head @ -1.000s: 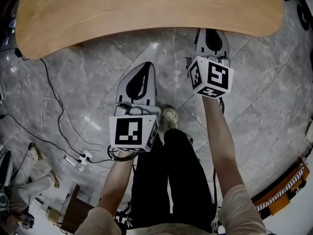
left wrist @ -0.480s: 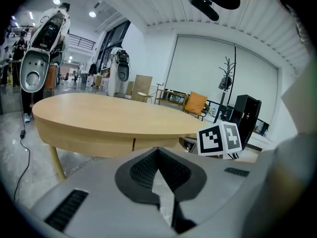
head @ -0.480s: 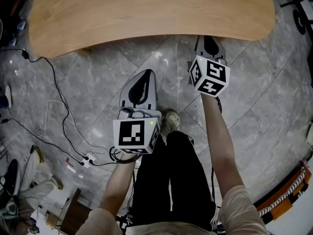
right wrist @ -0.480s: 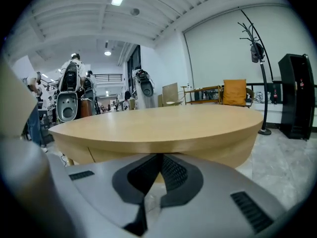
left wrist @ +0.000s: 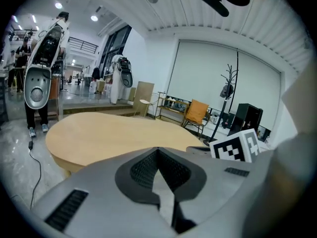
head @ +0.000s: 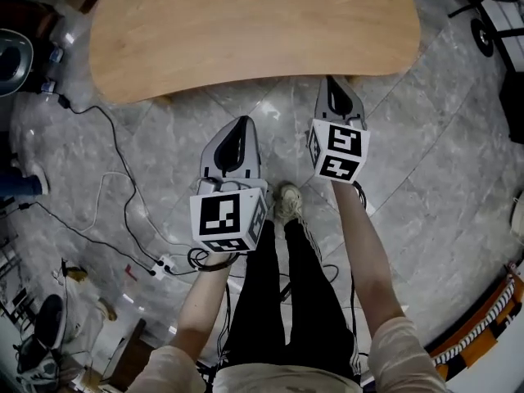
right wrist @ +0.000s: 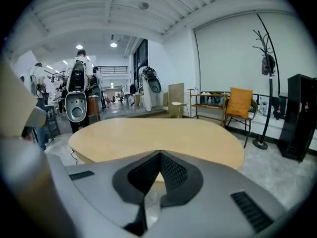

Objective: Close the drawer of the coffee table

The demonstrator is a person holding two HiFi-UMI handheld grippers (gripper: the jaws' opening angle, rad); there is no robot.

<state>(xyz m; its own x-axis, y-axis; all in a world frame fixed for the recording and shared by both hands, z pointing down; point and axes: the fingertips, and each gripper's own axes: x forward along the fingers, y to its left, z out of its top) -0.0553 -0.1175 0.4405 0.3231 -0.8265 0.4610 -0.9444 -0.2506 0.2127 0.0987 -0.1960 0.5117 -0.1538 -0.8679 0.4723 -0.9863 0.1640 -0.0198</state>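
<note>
Coffee table tabletop (head: 246,35): a pale wooden, rounded slab that fills the upper part of the head view, standing on a grey marbled floor (head: 434,162). Its near edge faces the person, and no view shows the drawer. In both gripper views the tabletop (left wrist: 109,133) (right wrist: 163,138) lies just beyond the tong tips and a little below them.

Person's legs (head: 278,301): in black trousers, on the near side of the tabletop, with one pale shoe (head: 286,199) pointing toward it.

Right forearm (head: 364,252): stretched out nearly straight toward the tabletop. Left forearm (head: 201,309): also forward, drawn further back from it.

Right tongs (head: 332,80): tip at the tabletop's near edge, right of its middle, tilted downward; jaws pressed together (right wrist: 159,155), nothing between them. Left tongs (head: 239,119): short of the near edge and clear of it, same downward tilt; jaws likewise pressed together (left wrist: 157,151) and empty.

Marker cubes (head: 228,219) (head: 337,150): one at the rear of each pair of tongs, away from the tabletop.

Black cable (head: 115,178): trails over the floor from the tabletop's left end to a white power strip (head: 164,264).
</note>
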